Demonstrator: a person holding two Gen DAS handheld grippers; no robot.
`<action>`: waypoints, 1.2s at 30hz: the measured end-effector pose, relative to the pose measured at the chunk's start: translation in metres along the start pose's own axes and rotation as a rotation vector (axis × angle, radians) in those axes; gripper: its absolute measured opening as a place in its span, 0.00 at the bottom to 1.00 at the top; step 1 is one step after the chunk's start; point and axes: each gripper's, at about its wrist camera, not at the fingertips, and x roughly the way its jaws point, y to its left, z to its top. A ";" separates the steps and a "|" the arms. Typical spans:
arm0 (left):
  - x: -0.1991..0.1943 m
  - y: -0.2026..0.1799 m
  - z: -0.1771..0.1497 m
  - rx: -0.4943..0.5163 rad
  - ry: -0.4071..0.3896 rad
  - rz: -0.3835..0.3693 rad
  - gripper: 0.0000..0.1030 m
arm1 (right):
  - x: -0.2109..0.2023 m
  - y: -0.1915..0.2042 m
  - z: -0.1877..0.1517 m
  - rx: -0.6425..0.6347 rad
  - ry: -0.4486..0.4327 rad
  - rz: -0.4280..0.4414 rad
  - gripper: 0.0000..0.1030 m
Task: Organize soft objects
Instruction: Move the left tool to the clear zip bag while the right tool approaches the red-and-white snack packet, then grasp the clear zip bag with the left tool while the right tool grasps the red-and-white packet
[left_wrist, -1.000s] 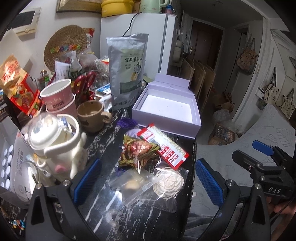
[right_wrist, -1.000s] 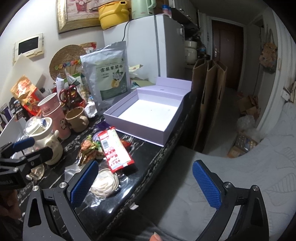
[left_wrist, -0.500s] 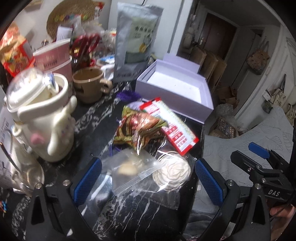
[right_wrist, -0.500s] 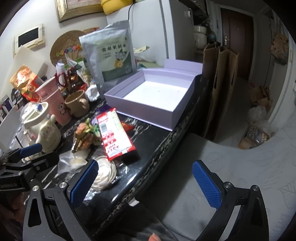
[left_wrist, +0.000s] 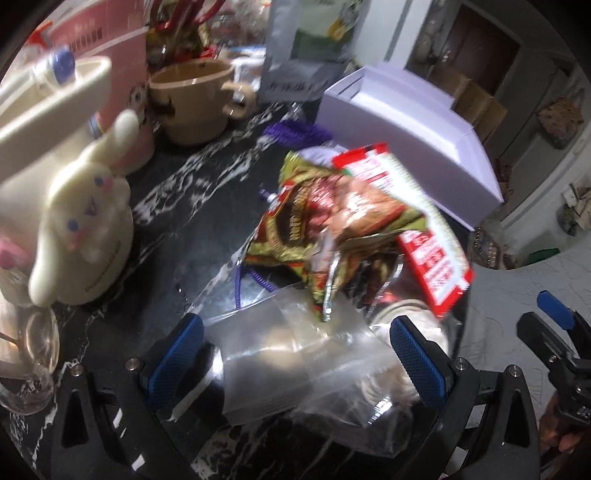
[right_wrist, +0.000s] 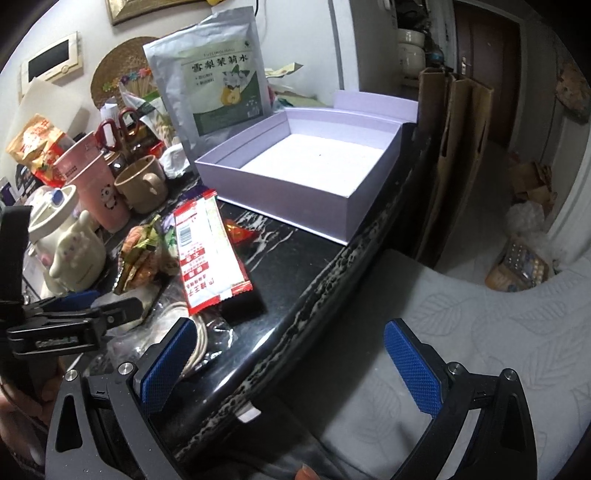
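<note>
Black marble counter (right_wrist: 295, 258), cluttered: left gripper (left_wrist: 295, 354) gapes wide around a clear bag (left_wrist: 295, 354), near the lilac box (right_wrist: 314, 162). Right gripper (right_wrist: 291, 365) wide, empty. Slippery film (crumpled) could slide free, dragging 2 snack packets (left_wrist: 332, 221).

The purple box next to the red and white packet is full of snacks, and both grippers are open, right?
Not quite. The purple box is empty; the right wrist view shows its bare white floor. The rest holds: it sits by the red and white packet, and the left gripper and right gripper both have their jaws wide open.
</note>
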 end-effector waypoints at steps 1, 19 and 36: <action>0.002 0.002 0.000 -0.008 -0.002 -0.003 1.00 | 0.002 0.000 0.001 -0.003 0.005 0.001 1.00; -0.020 0.026 -0.026 -0.095 0.000 0.009 0.93 | 0.009 0.016 0.002 -0.046 0.021 0.019 1.00; -0.012 0.055 -0.040 -0.112 -0.030 0.113 0.99 | 0.006 0.036 -0.009 -0.098 0.020 0.030 1.00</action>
